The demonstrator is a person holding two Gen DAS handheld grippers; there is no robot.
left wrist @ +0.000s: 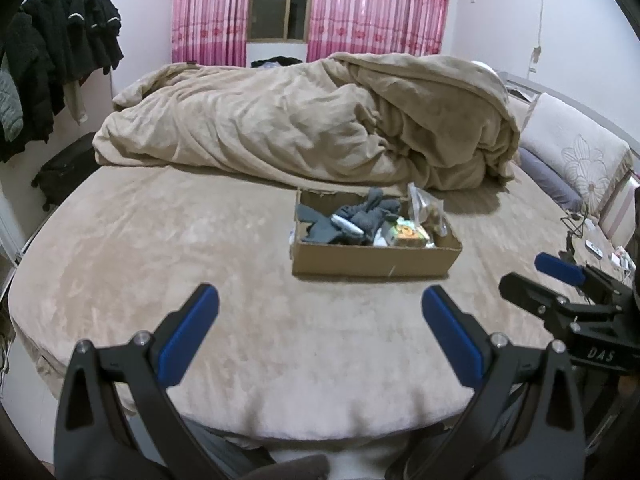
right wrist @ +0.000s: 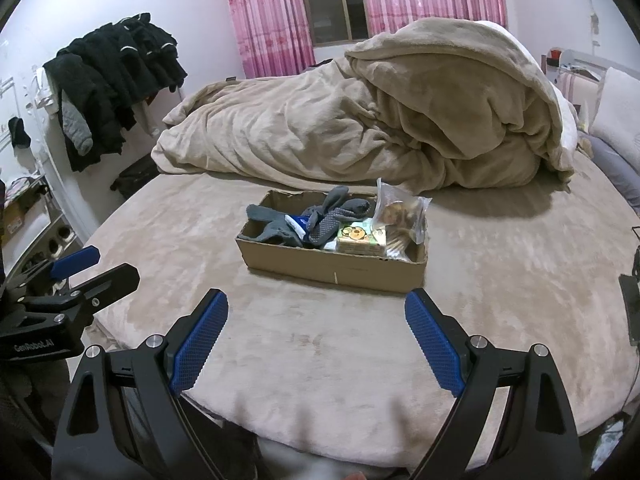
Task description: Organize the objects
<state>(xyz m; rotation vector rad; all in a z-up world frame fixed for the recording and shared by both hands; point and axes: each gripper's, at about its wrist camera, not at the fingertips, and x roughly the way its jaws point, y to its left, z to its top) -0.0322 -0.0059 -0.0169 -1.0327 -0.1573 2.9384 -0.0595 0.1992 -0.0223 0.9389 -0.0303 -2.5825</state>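
**Cardboard box of oddments lies crosswise on the bed, both grippers held apart before it**

A shallow cardboard box (left wrist: 376, 258) sits on the beige bed cover (left wrist: 180, 240), near the middle of the bed and just in front of the heaped beige blanket (left wrist: 320, 120); its long axis runs left to right across both views, with one long side wall facing the cameras; in the right wrist view the box (right wrist: 332, 266) is turned slightly, its left end set a little farther back than its right. The box is open-topped, plain brown, its far rim torn and uneven; grey socks (right wrist: 320, 220) fill its left and middle part in a loose tangle; a clear plastic bag (right wrist: 398, 216) stands upright at its right end; a small pack printed with a cartoon bear (right wrist: 356, 238) lies flat beside the bag.

The left gripper (left wrist: 320, 320) hovers over the near part of the bed, its blue-padded jaws spread wide with nothing between them; the right gripper (right wrist: 316, 324) hovers likewise, jaws wide apart and empty; neither touches the box. Pink curtains (left wrist: 380, 4) hang behind the bed; dark clothes (right wrist: 116, 80) hang on a rack at the left.
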